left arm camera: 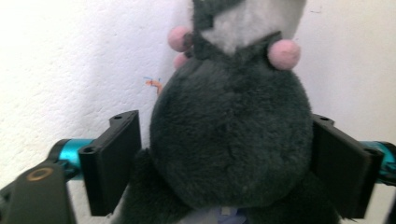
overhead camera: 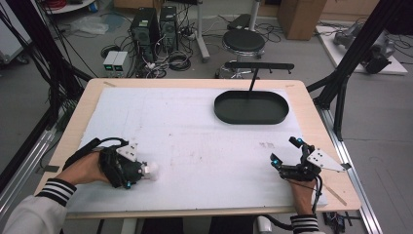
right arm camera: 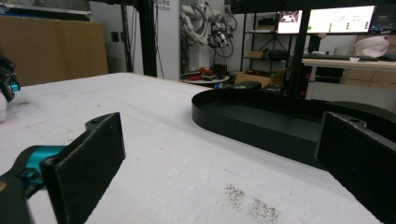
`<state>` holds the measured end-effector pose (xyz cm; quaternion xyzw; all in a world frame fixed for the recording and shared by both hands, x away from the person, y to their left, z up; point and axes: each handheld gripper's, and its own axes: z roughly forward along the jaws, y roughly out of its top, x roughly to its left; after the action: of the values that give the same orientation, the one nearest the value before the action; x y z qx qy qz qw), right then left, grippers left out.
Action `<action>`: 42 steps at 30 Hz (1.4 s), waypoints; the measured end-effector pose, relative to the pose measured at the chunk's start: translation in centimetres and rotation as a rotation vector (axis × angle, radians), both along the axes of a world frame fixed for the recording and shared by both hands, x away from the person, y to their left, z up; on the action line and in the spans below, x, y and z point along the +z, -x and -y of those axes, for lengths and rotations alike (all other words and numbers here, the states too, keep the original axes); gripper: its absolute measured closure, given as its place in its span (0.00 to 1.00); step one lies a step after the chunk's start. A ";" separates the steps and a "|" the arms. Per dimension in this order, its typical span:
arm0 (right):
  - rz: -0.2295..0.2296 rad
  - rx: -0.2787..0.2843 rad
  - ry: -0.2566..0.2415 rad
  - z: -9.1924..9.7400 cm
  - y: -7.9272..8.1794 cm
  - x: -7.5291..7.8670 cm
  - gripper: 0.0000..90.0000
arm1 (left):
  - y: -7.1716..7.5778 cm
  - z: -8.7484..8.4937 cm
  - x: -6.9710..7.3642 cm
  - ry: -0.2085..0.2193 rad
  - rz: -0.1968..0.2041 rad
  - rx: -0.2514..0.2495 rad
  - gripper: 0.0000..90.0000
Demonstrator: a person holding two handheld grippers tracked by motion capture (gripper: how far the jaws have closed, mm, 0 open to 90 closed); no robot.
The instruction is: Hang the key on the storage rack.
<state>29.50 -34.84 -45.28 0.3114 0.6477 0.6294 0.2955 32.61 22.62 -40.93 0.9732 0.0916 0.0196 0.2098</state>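
A dark grey plush toy (left arm camera: 231,140) with a white patch and pink pompoms lies on the white foam sheet (overhead camera: 195,141). It sits between the jaws of my left gripper (left arm camera: 226,126), which press on its two sides. In the high view the left gripper (overhead camera: 145,170) rests at the front left of the table, with the plush toy's pale end (overhead camera: 152,170) sticking out of it. My right gripper (overhead camera: 284,150) stands open at the front right with nothing between its jaws. In the right gripper view, the right gripper (right arm camera: 224,140) points toward a black oval tray (right arm camera: 243,133).
The black oval tray (overhead camera: 251,119) sits at the back right of the sheet, under a thin black stand (overhead camera: 253,78). A small dirty smudge (overhead camera: 266,145) marks the foam near the right gripper. Beyond the table are a stool (overhead camera: 243,41), computers and cables.
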 end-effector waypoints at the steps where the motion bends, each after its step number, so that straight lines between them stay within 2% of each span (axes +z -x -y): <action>1: 0.000 -0.001 0.000 0.0 0.0 0.0 0.01 | 0.0 -0.2 0.2 0.008 -0.006 0.012 0.26; 4: 0.001 0.000 -0.001 0.0 0.0 0.0 0.01 | 0.0 -0.5 0.6 0.025 -0.009 0.021 0.38; 5: 0.001 0.000 -0.001 0.0 0.0 0.0 0.01 | 0.1 -0.7 0.8 0.035 0.001 0.031 0.40; 12: 0.001 0.000 0.000 0.0 0.0 0.0 0.01 | 0.2 -0.7 0.8 0.027 0.018 0.038 0.46; 22: 0.000 0.004 -0.005 0.1 0.0 0.0 0.01 | 0.1 -1.1 1.2 0.041 0.030 0.072 0.48; 26: 0.001 0.003 -0.010 0.1 -0.1 0.0 0.01 | -0.1 -1.3 1.5 0.058 0.032 0.084 0.48; 31: -0.026 -0.003 -0.002 0.0 -0.3 0.1 0.01 | -0.5 -1.3 2.4 0.108 0.036 0.100 0.48; 37: -0.056 0.009 0.032 -0.2 -0.7 0.4 0.01 | -1.1 -0.4 3.5 0.124 0.049 0.078 0.48; 42: -0.080 0.034 0.025 -0.4 -1.0 1.1 0.01 | -1.4 0.4 4.3 0.145 0.063 0.065 0.48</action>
<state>30.50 -34.43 -44.21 0.3217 0.6719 0.6132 0.2627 34.01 22.21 -36.66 0.9509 0.1178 0.0503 0.2819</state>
